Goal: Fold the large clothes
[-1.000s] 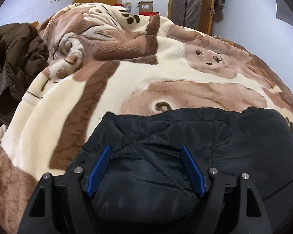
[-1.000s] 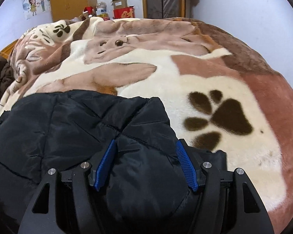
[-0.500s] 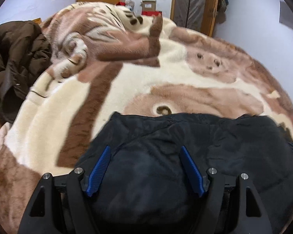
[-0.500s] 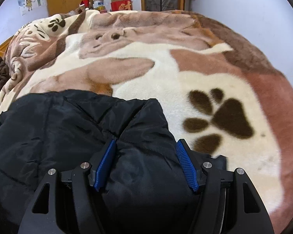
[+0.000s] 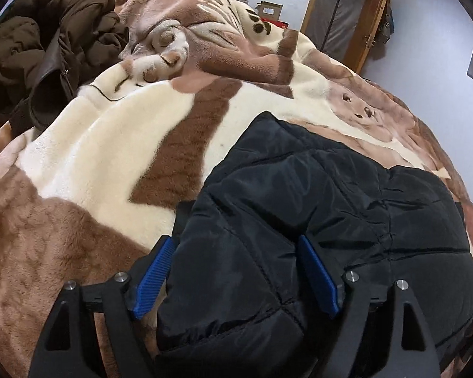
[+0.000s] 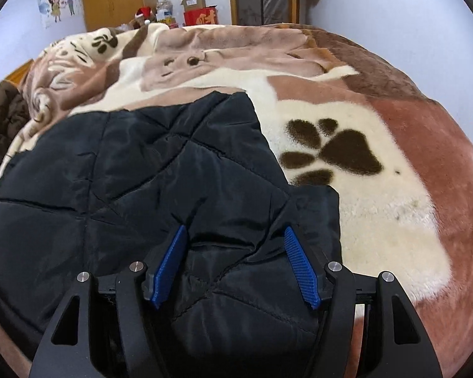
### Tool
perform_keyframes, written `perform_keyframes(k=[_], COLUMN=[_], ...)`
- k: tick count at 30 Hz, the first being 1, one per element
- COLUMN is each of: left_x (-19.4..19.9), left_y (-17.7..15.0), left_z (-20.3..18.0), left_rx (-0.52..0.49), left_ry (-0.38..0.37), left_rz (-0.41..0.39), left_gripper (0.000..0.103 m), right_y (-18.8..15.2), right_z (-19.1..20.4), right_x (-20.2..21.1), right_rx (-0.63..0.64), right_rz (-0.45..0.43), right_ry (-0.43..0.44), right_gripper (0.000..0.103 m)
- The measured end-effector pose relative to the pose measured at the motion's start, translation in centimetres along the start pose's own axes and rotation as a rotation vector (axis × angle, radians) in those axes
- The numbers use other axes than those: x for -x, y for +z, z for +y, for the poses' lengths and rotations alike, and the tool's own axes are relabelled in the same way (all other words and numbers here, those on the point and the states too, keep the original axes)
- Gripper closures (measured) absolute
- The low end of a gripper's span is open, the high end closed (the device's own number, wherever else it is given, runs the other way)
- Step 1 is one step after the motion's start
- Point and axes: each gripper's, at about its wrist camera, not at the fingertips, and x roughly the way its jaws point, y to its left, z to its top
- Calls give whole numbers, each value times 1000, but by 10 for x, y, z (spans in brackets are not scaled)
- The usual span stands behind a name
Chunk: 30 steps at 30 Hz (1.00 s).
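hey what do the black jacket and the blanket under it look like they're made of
Black jacket: probably a smooth synthetic shell, nylon or polyester, with padded filling; it has a slight sheen and puffy stitched quilting. Blanket: likely plush fleece, matte and fuzzy, with a visible soft pile and printed brown paw and animal patterns.

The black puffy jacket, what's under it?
The black jacket lies on a plush brown-and-cream blanket with paw prints. Whatever is beneath the blanket, or tucked under the jacket itself, is covered.

Jacket [image 5: 315,195] on blanket [image 5: 110,157]
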Motion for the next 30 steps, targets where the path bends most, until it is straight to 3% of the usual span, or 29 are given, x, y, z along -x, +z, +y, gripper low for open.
perform_keyframes(k=[4,9,12,15,18,30], left_x=[21,50,28,-14,-41,-52], left_y=[8,40,59,66,57,43], left_z=[-8,-27,-42,-44,-36,-35], left_rx=[-32,-117,-166,-169,-125,-97], left_ry=[26,7,22,45,26,15], left_rz=[-14,-112,-101,-16,38,12], left_gripper=[26,27,27,30,29,27], right_y=[5,30,51,62,54,42], right_z=[0,-1,5,9,1,1], right_x=[17,46,35,-2,-35,-54], right_rx=[12,-2,-4,-7,-34,-41], right_rz=[1,-93,-99,-28,49,29], right_ry=[-17,10,34,32,49,41], right_gripper=[39,39,39,47,47,47])
